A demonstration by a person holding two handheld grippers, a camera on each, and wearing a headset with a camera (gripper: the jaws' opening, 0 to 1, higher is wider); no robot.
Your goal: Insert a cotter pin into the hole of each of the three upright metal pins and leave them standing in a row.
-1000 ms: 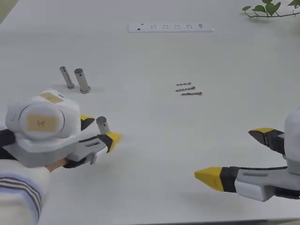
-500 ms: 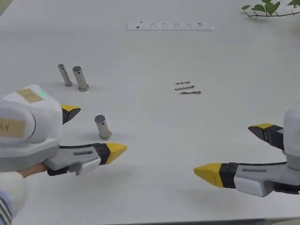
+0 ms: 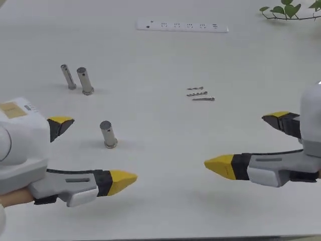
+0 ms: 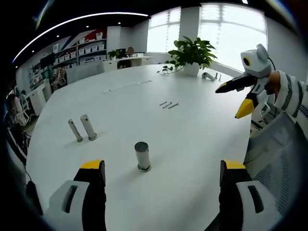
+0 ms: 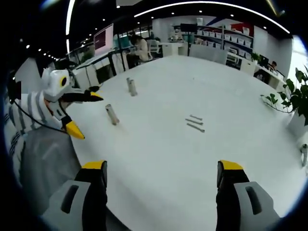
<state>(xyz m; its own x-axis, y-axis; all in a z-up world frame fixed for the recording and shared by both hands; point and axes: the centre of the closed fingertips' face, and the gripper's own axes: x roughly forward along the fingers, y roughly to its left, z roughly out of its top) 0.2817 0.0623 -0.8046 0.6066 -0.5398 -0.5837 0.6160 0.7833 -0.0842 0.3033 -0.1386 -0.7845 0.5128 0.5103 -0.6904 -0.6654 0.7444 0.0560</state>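
The left hand-held gripper and the right hand-held gripper are held wide open and empty over the desk, on which one metal pin is seen upright just ahead of the left jaws, two further pins side by side beyond it, and three cotter pins laid well apart from them.

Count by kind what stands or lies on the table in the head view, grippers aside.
Metal pins: 3
Cotter pins: 3
Power strip: 1
Plant: 1
Total: 8
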